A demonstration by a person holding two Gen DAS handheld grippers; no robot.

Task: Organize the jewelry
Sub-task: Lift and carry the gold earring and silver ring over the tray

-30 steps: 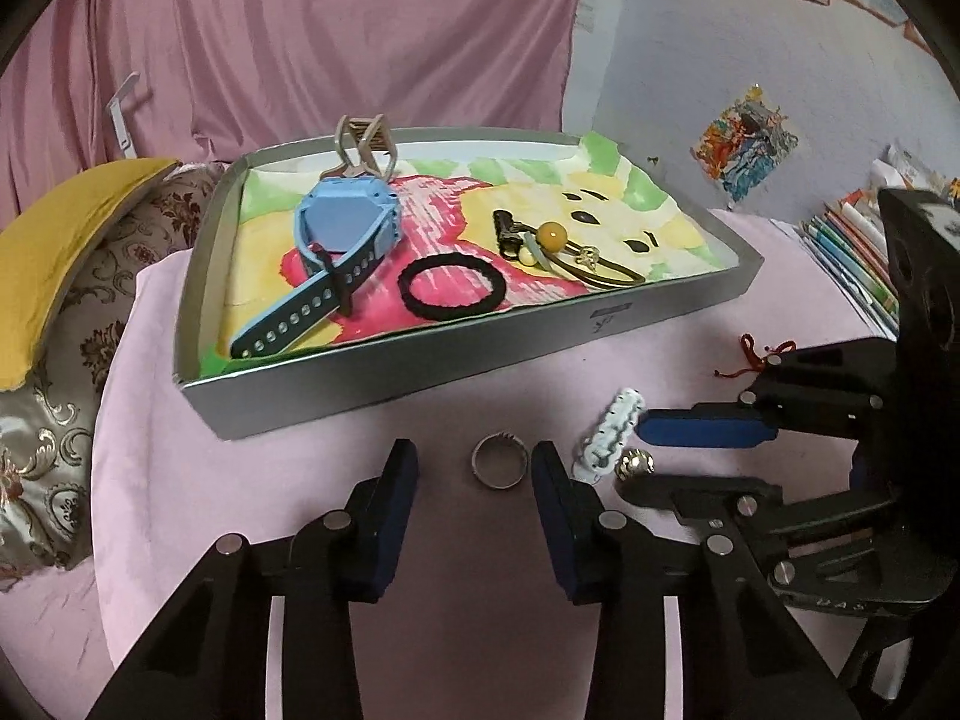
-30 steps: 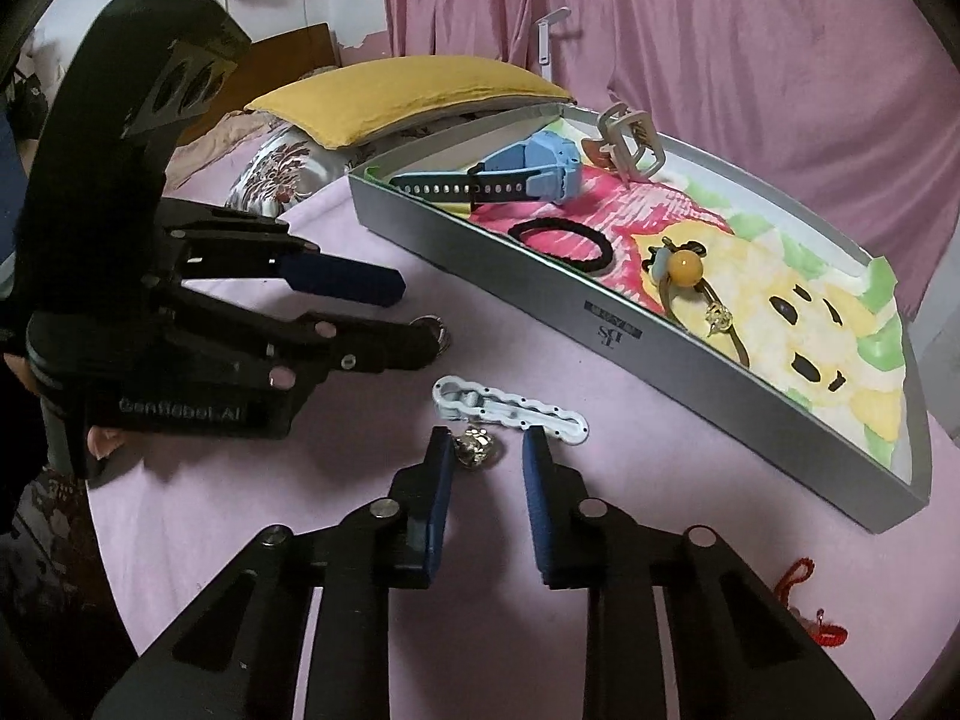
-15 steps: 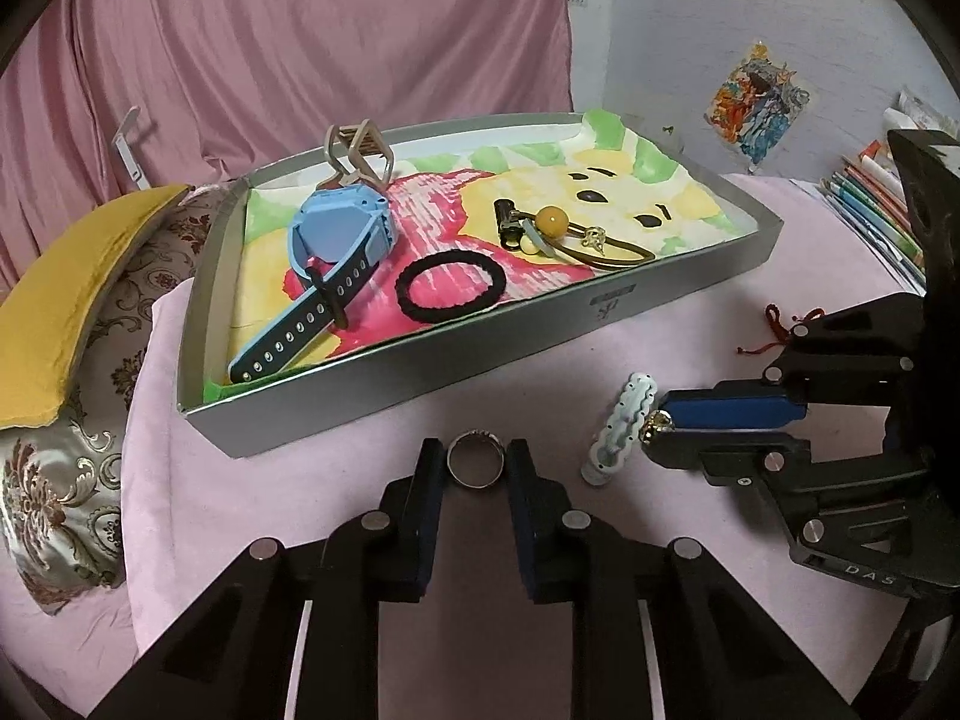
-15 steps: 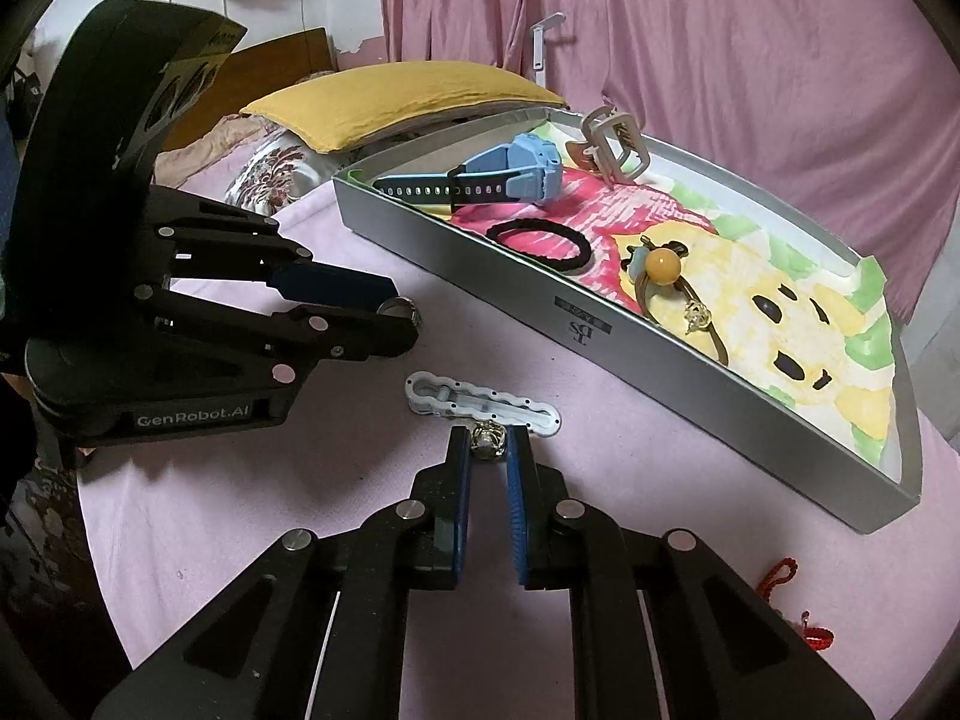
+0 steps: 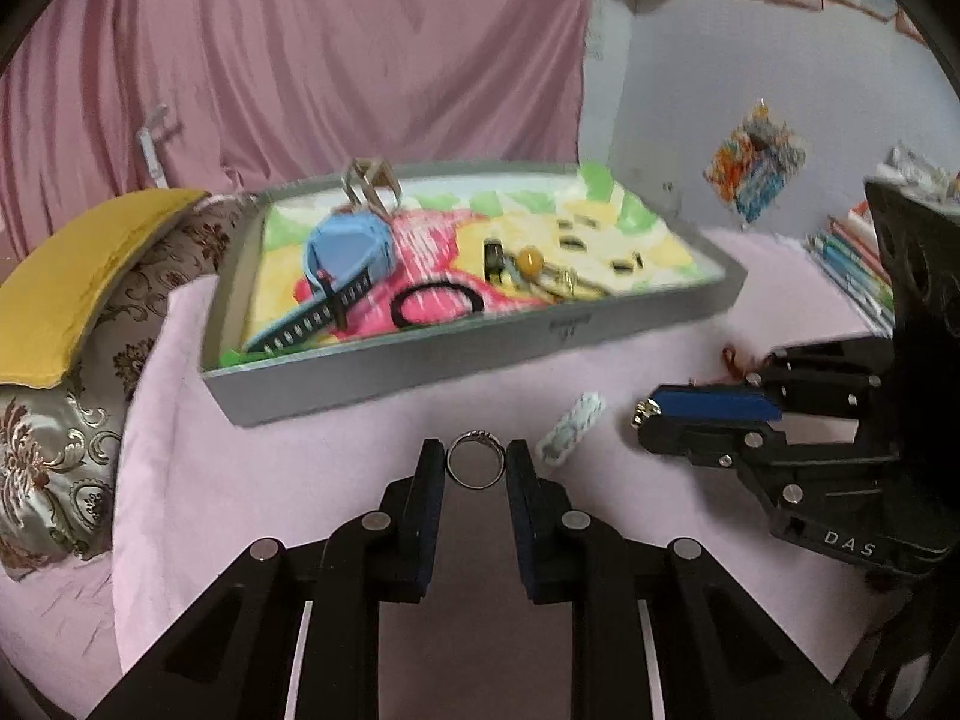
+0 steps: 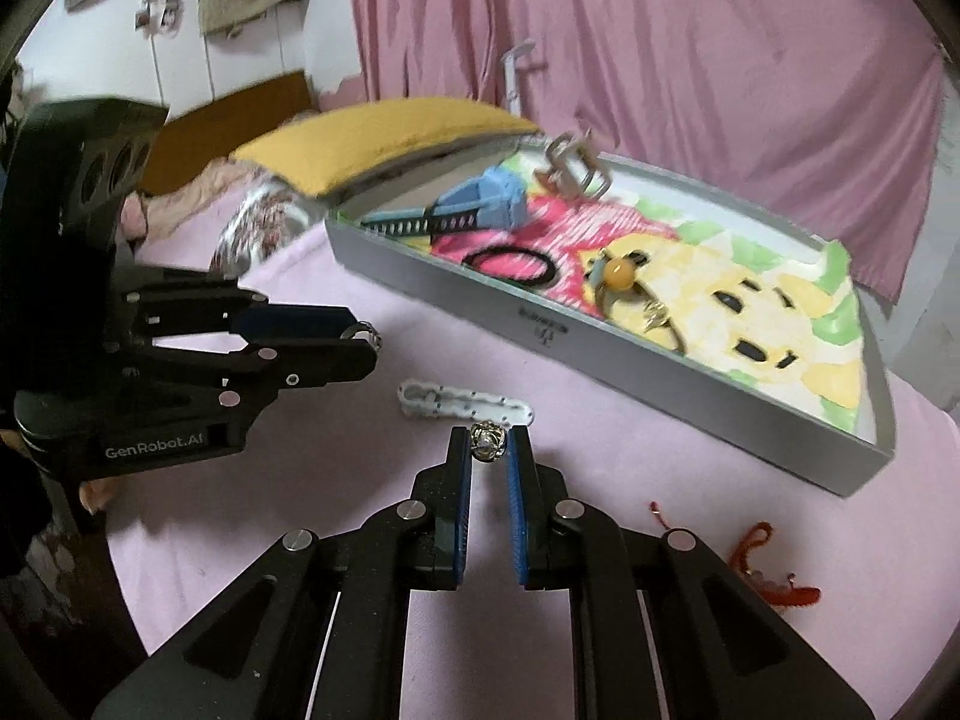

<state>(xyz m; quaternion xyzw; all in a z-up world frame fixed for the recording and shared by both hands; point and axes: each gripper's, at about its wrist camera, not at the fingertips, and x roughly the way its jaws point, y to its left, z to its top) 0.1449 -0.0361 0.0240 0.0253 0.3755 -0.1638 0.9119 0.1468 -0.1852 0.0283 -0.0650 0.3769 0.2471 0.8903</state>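
Observation:
My left gripper (image 5: pixel 477 467) is shut on a silver ring (image 5: pixel 476 467) and holds it above the pink cloth, in front of the grey tray (image 5: pixel 480 360). My right gripper (image 6: pixel 490 444) is shut on a small silver bead charm (image 6: pixel 489 443), lifted just clear of the cloth. A white hair clip (image 6: pixel 465 401) lies on the cloth beyond it; it also shows in the left wrist view (image 5: pixel 571 428). The tray holds a blue watch (image 5: pixel 345 258), a black hair tie (image 5: pixel 436 304), a beige claw clip (image 5: pixel 369 180) and an amber-bead bracelet (image 5: pixel 531 264).
A red cord bracelet (image 6: pixel 774 570) lies on the cloth right of my right gripper. A yellow cushion (image 5: pixel 72 276) and patterned pillow (image 5: pixel 54 450) sit left of the tray. Books (image 5: pixel 852 264) are stacked at the far right. A pink curtain hangs behind.
Both grippers closed, the left on the ring and the right on the bead charm, then lifted them off the cloth. The views have tilted up and are blurred by motion.

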